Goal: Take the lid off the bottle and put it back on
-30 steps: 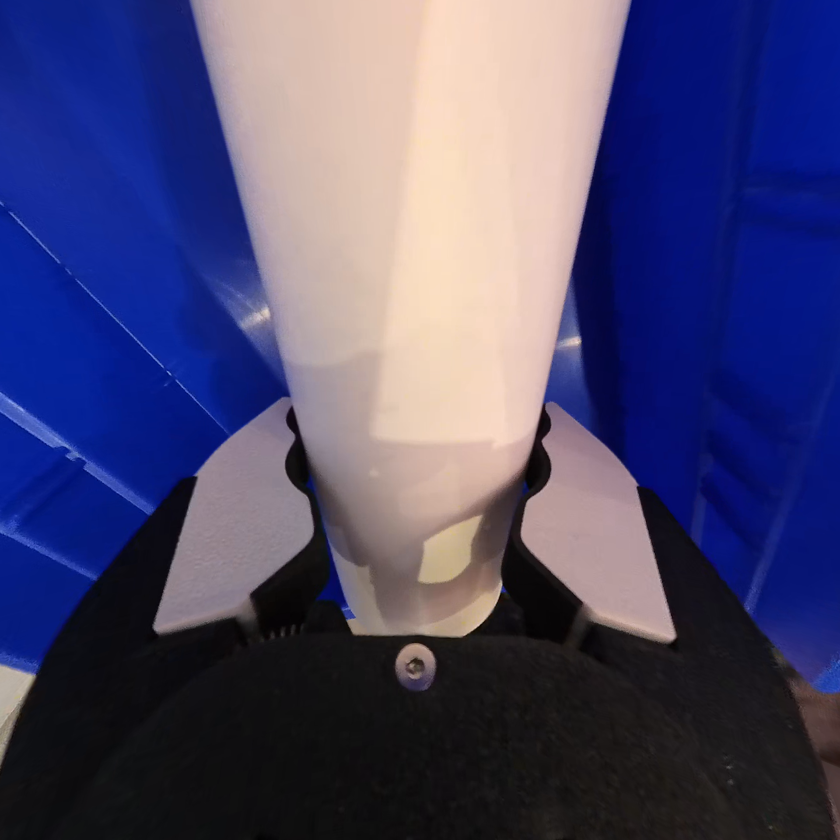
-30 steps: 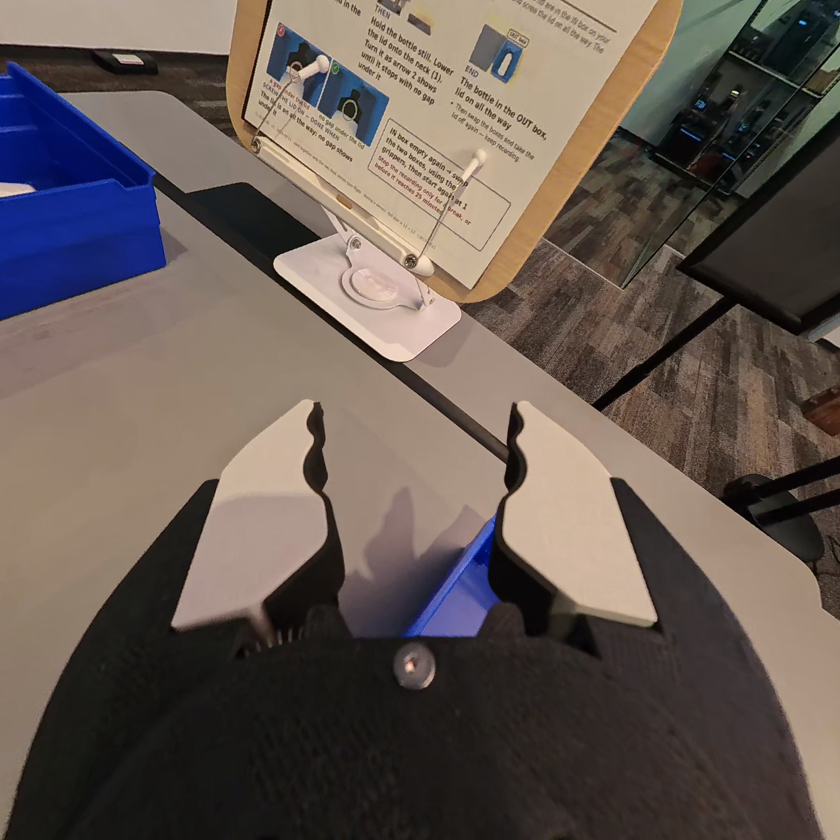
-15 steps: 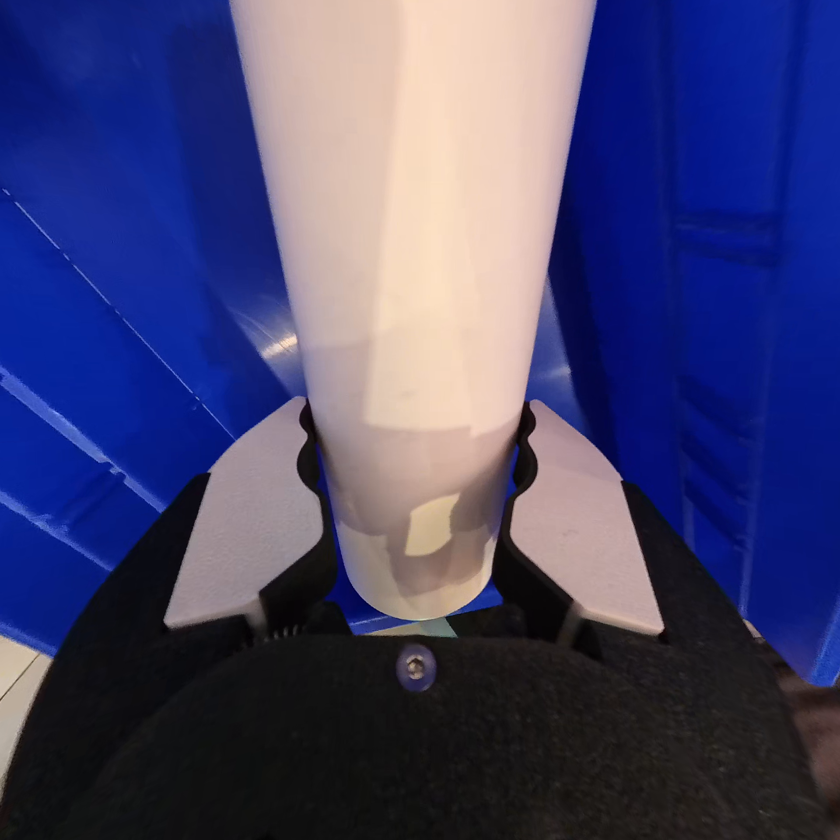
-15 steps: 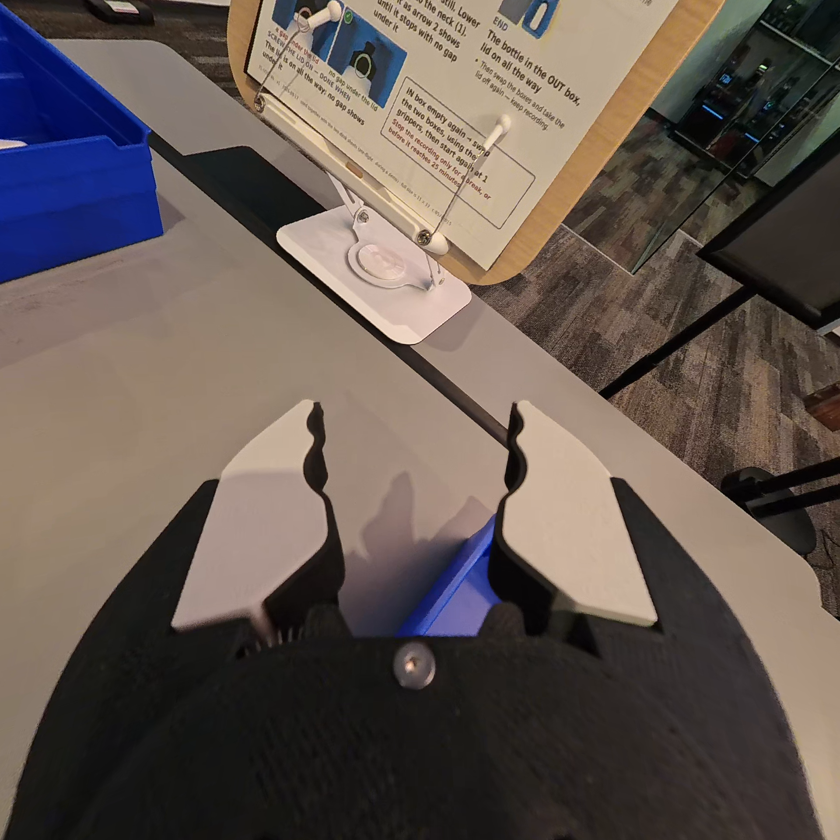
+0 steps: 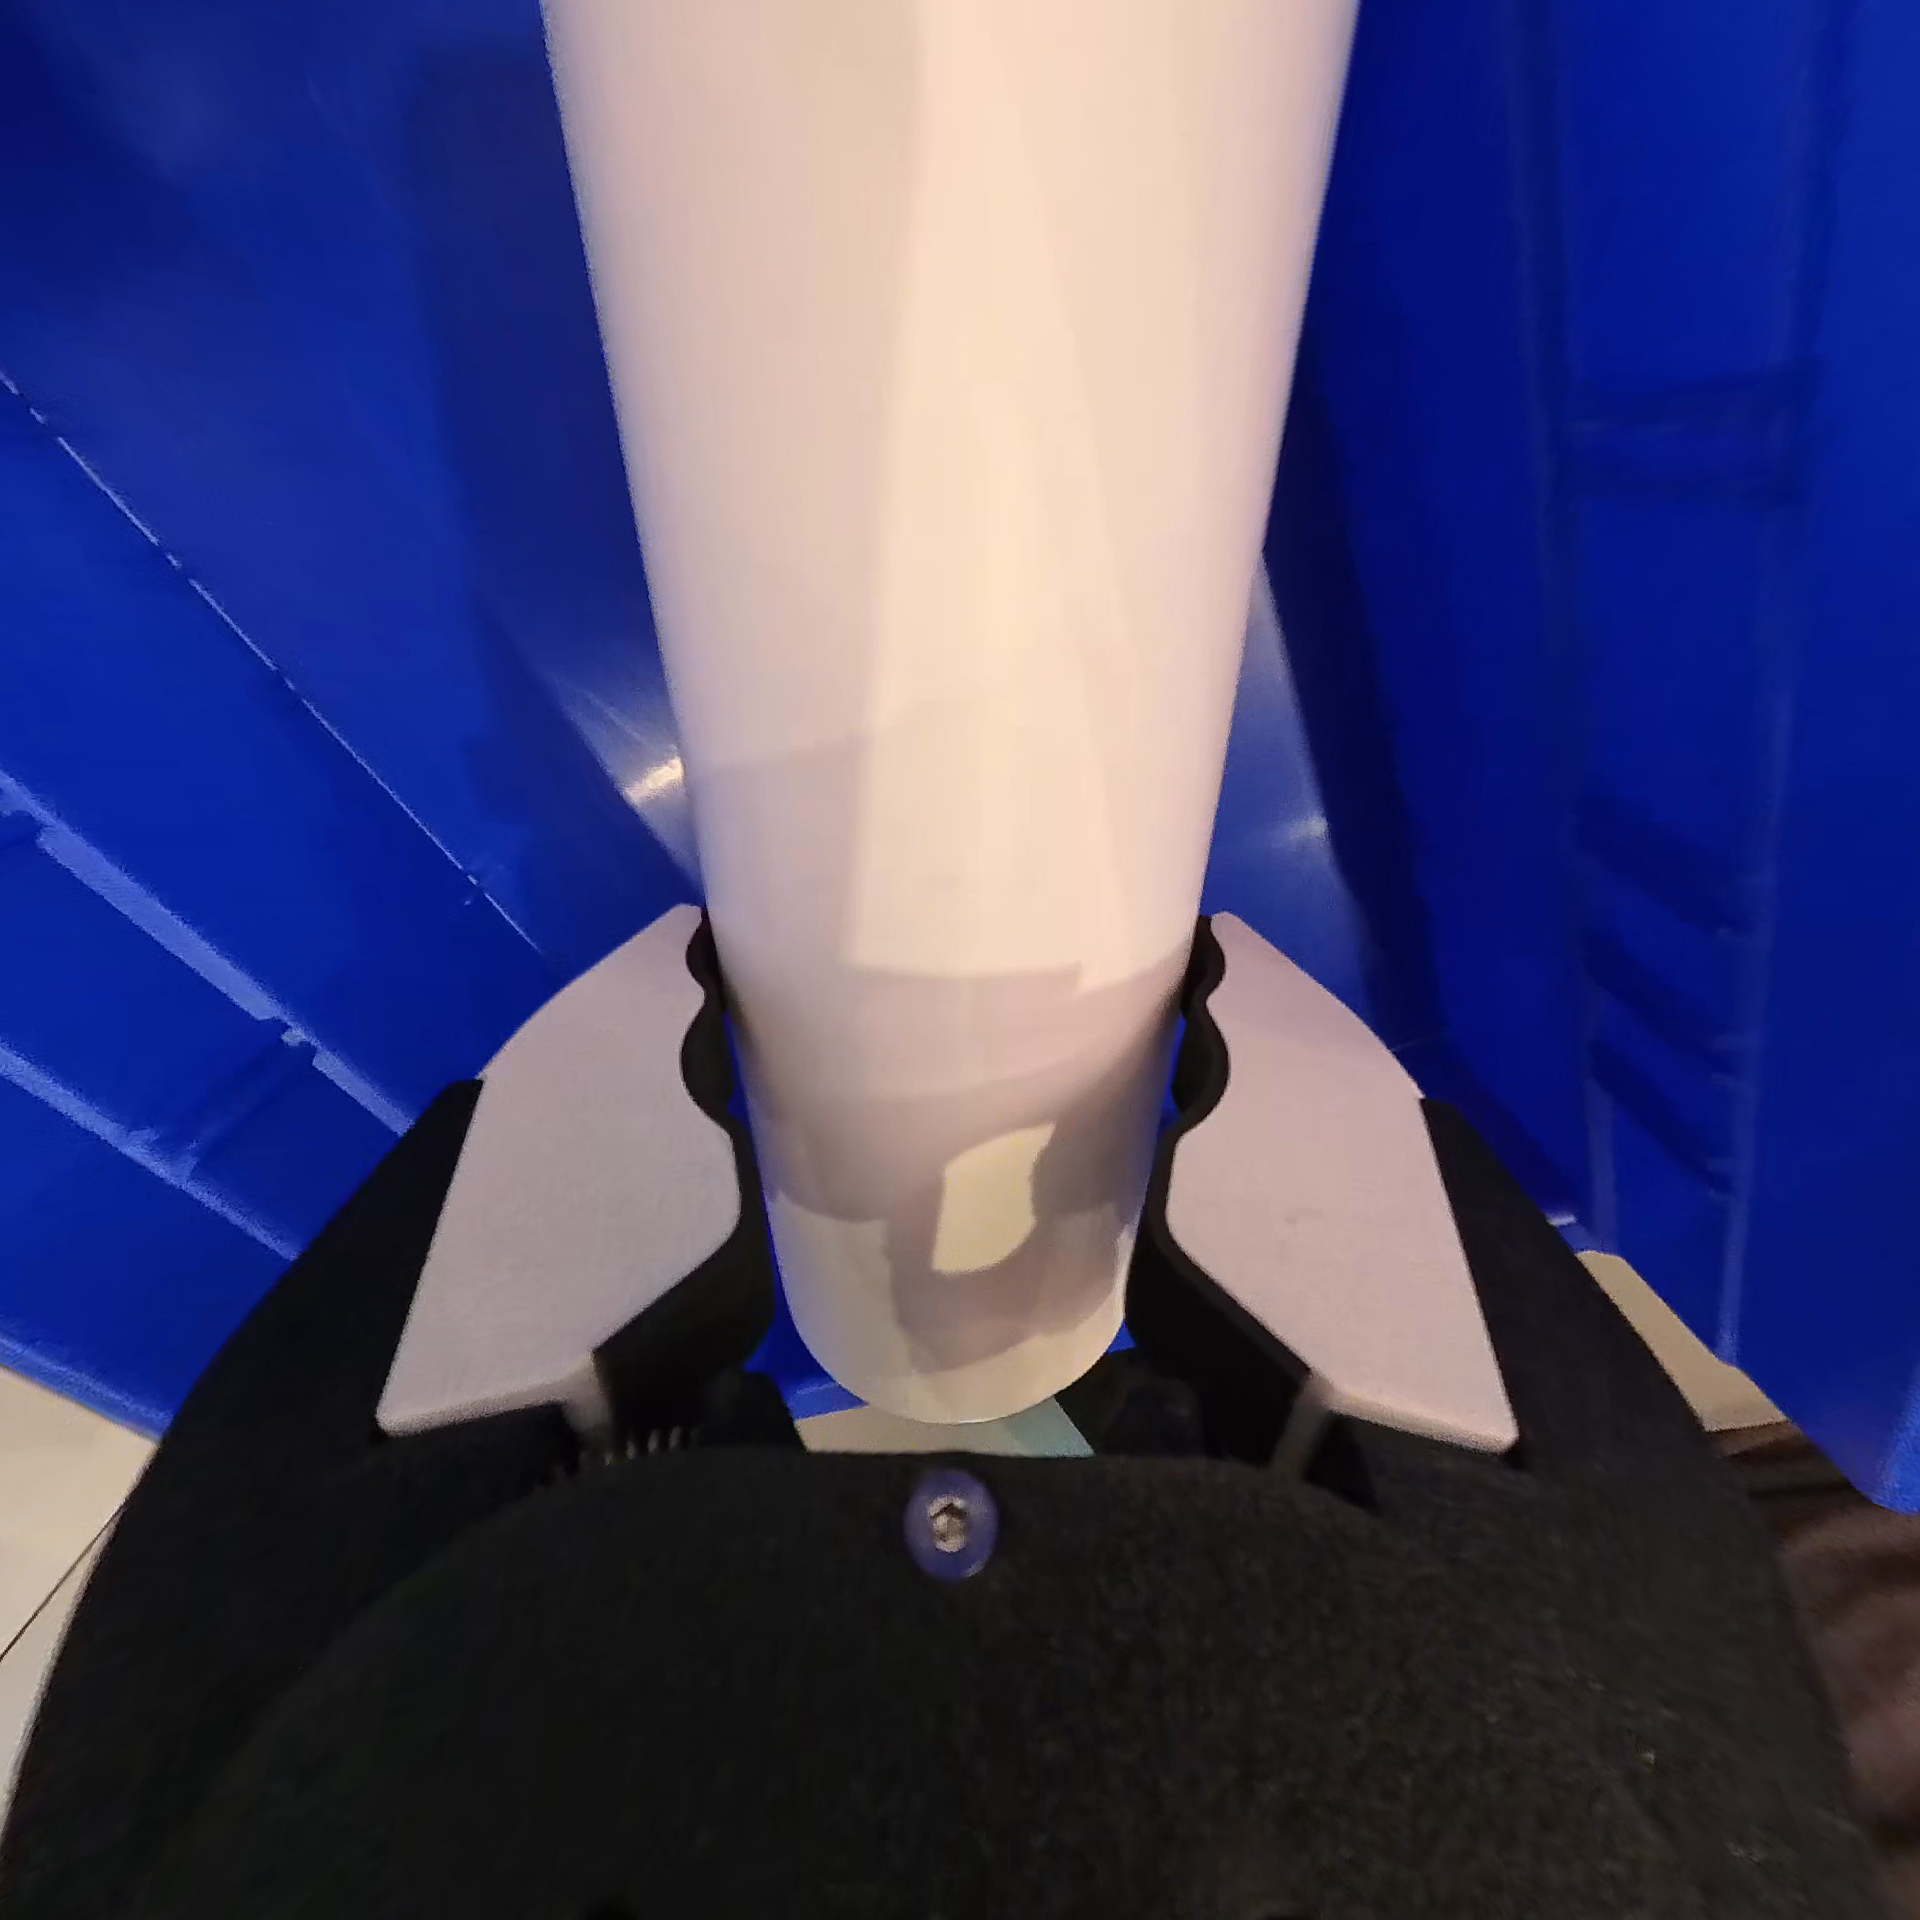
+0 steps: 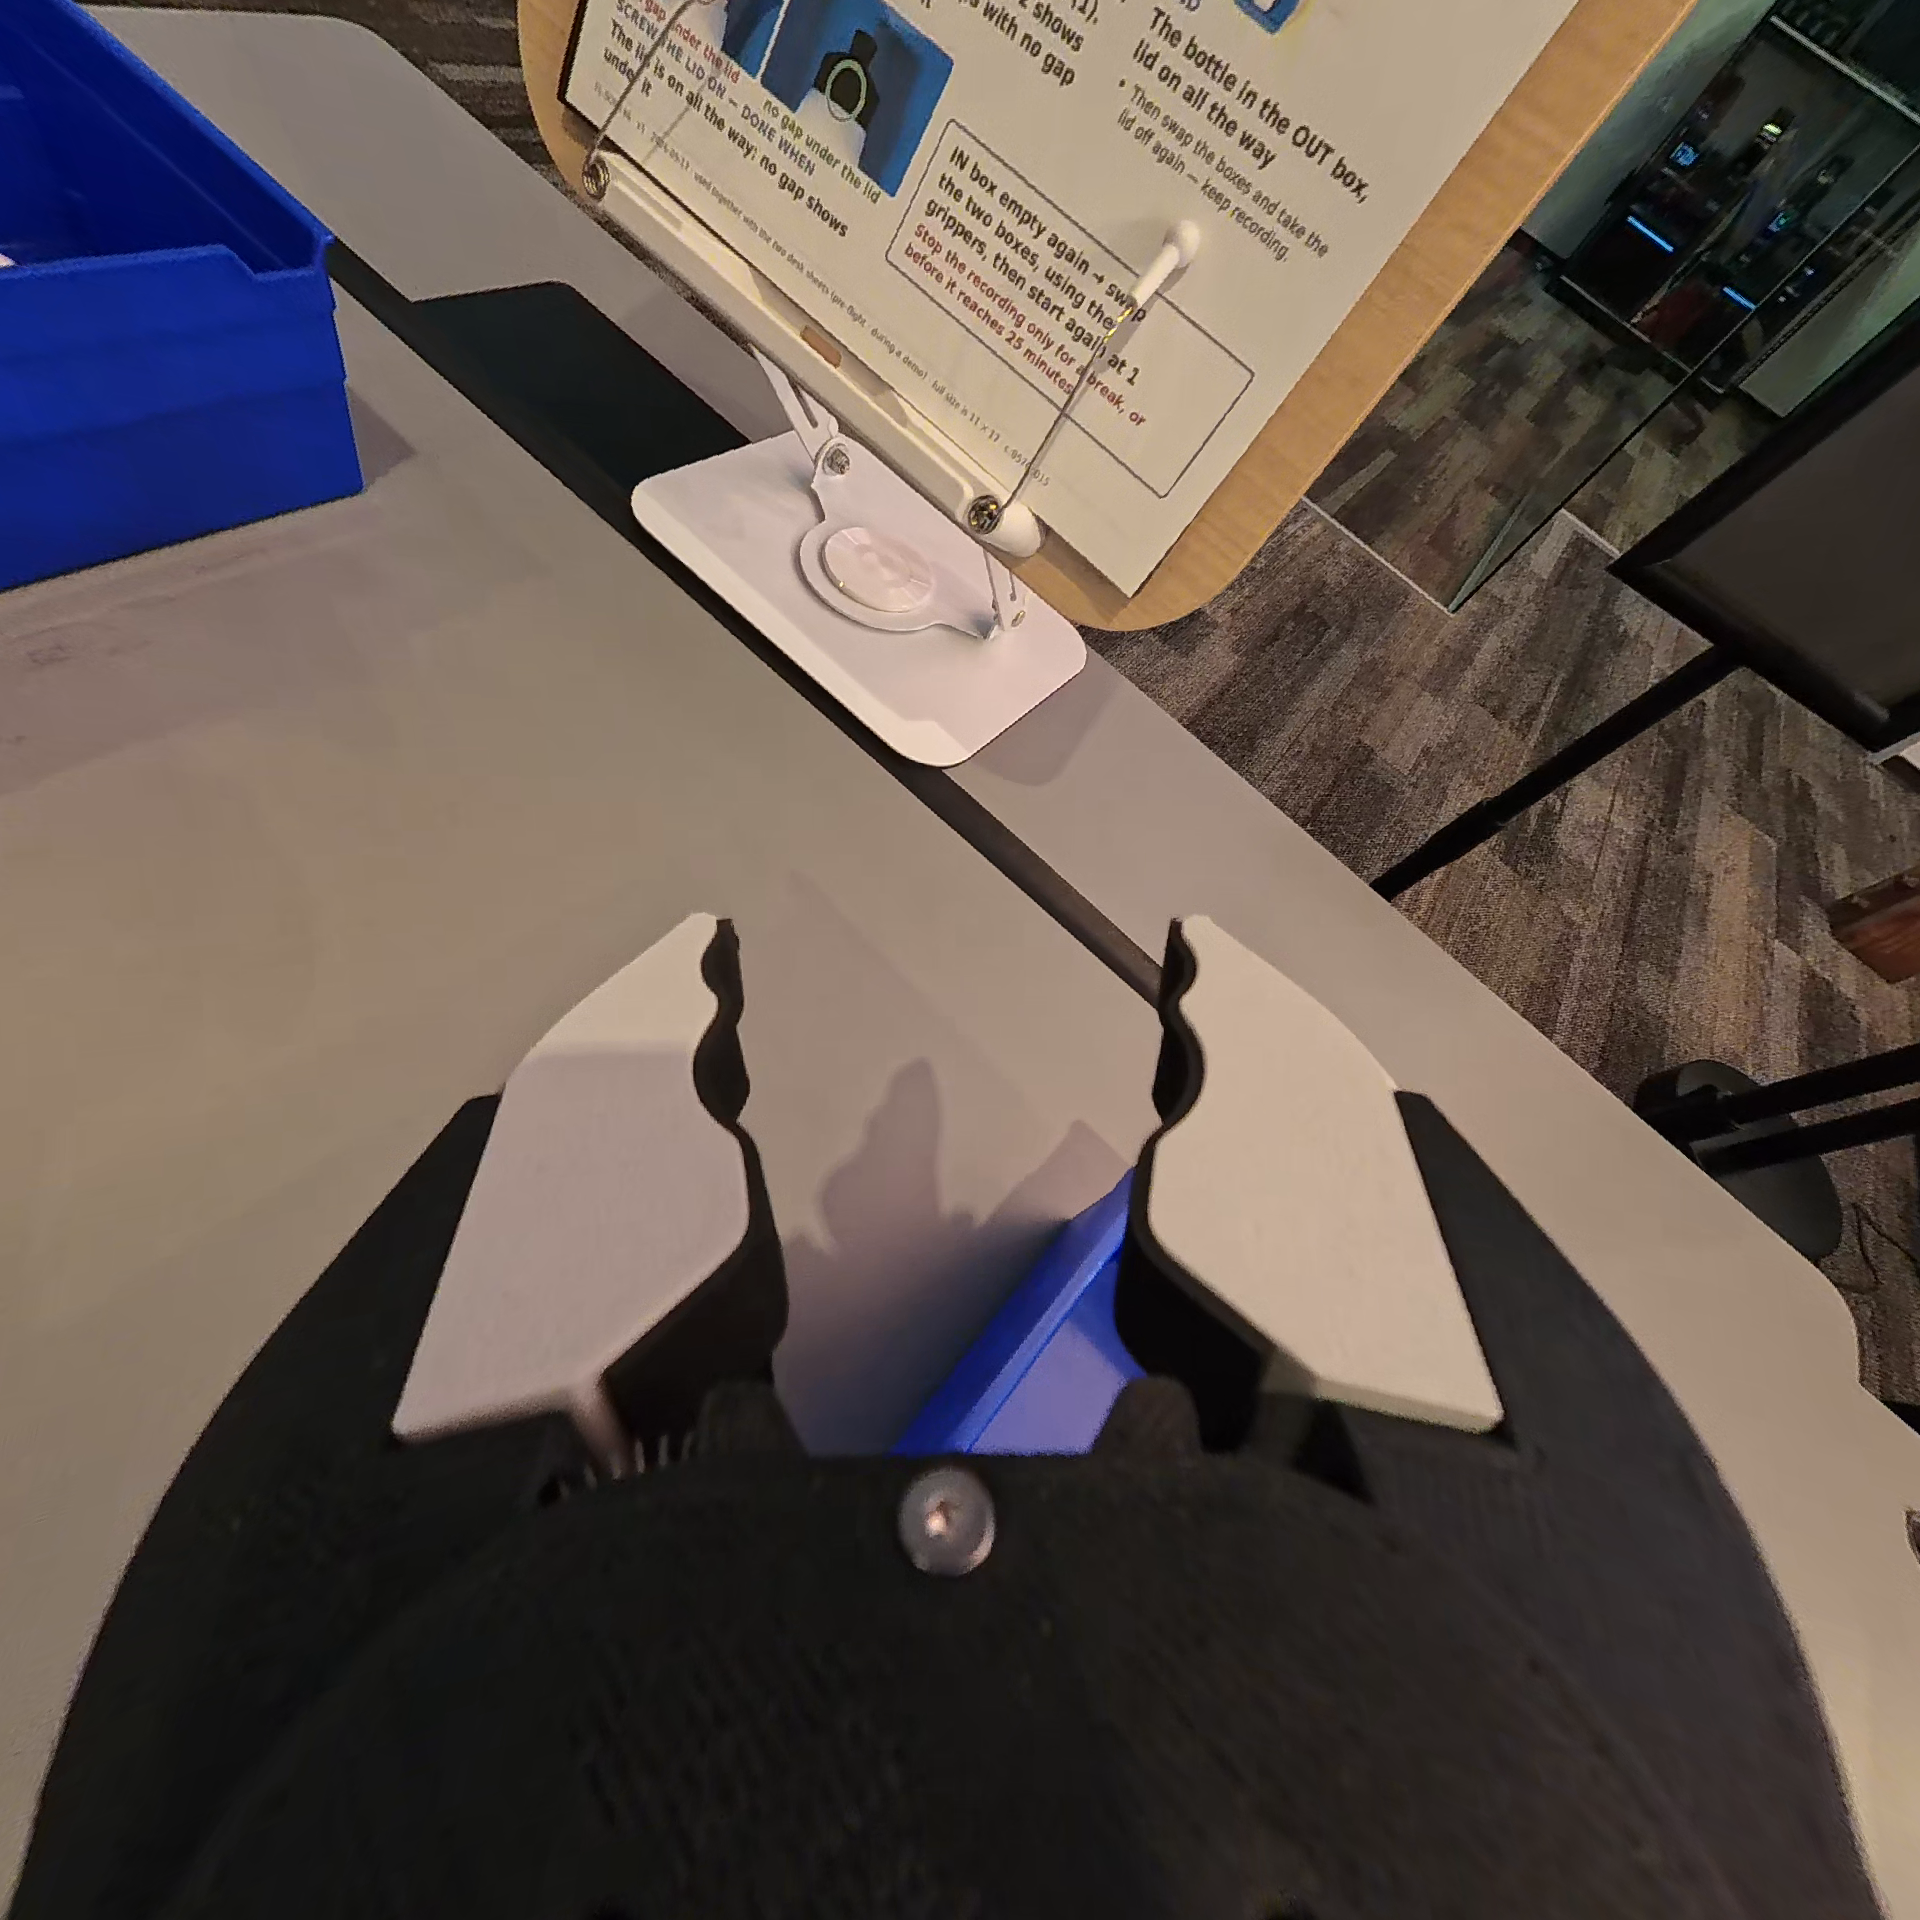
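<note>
A tall white bottle [image 5: 956, 623] fills the middle of the left wrist view and runs out of the top of the frame, so its top and lid are hidden. My left gripper [image 5: 951, 935] is shut on the bottle near its lower end, one finger on each side. A blue bin [image 5: 312, 520] surrounds the bottle behind and on both sides. My right gripper [image 6: 948, 935] is open and empty above the grey table [image 6: 416, 831]. No lid shows in either view.
A blue bin's edge [image 6: 1039, 1351] shows just below the right gripper. Another blue bin [image 6: 156, 343] stands at the far left of the table. An instruction board [image 6: 1039, 208] on a white stand [image 6: 862, 603] is at the table's far edge, with carpet floor beyond.
My left fingers have closed in a little on the bottle, and the bottle's base now sits slightly higher against the bin. My right gripper has moved nearer the board, still open.
</note>
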### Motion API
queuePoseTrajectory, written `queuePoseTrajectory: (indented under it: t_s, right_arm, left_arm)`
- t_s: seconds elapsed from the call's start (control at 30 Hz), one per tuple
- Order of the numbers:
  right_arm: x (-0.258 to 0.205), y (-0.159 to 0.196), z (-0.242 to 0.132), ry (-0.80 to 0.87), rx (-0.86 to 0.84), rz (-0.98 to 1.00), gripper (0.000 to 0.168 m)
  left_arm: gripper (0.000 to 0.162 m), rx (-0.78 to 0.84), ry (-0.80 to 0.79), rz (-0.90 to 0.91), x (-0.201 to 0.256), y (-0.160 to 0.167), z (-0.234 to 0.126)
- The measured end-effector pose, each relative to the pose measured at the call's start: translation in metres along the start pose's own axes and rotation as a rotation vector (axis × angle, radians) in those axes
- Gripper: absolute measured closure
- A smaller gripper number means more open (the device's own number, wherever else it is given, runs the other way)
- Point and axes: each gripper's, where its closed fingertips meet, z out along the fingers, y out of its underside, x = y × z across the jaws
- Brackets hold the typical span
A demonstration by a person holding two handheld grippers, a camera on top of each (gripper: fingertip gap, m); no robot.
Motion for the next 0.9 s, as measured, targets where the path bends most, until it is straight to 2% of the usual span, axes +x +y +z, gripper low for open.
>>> queuePoseTrajectory:
  t_s: [0.17, 0.33, 0.4, 0.67, 0.9]
  right_arm:
    - [0.0, 0.002, 0.001, 0.004, -0.013, -0.007, 0.09]
    - [0.001, 0.003, 0.003, 0.007, -0.019, -0.007, 0.09]
    - [0.001, 0.004, 0.003, 0.006, -0.021, -0.006, 0.09]
    - [0.001, 0.01, 0.009, 0.006, -0.052, -0.013, 0.09]
    - [0.002, 0.015, 0.012, 0.009, -0.068, -0.019, 0.09]
  left_arm:
    - [0.08, 0.091, -0.005, -0.005, -0.002, -0.02, -0.003]
    - [0.075, 0.155, -0.009, 0.002, -0.006, -0.042, -0.005]
    - [0.079, 0.157, 0.02, 0.001, -0.005, -0.049, -0.001]
    - [0.076, 0.147, 0.031, 0.01, -0.012, -0.068, 0.005]
    - [0.075, 0.153, -0.022, 0.053, -0.015, -0.079, 0.008]
